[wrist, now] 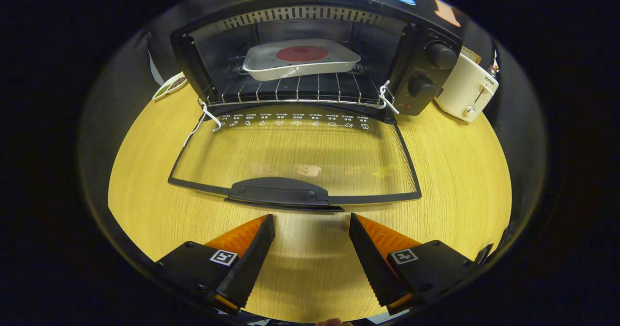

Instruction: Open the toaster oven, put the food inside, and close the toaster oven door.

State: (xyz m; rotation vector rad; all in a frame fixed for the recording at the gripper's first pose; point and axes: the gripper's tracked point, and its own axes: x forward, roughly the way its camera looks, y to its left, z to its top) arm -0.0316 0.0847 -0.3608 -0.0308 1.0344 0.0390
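listing the scene, item by item.

gripper [312, 224]: spread wide, holding nothing; it hangs above the bare surface [460, 180], fingers pointing to 12 o'clock.

oven [310, 59]: at 12 o'clock from the gripper, cavity open.

door [295, 147]: glass, folded fully down and lying flat toward the gripper.

handle [278, 193]: on the door's near edge, just ahead of the fingertips and a little toward 11 o'clock; not touched.

tray [300, 62]: light-coloured, resting on the rack [295, 89] inside the oven, with a round red piece of food [302, 53] in it.

cords [390, 98]: white ties at both hinge corners.

toaster [467, 91]: white, at 2 o'clock, just beside the oven's knobs [440, 55].

stage, as judged: food loaded; closing the door is what remains.

risks, as judged:
- handle sits off-centre of the gap; a straight advance could bring the right finger onto glass, not handle, and the lift would slip.
- door lies low on the surface; a finger may scrape wood or jam under the edge.
- swinging up too fast could slam glass and jolt the tray on the rack.
- a loose cord could catch at the hinge and leave the door ajar.
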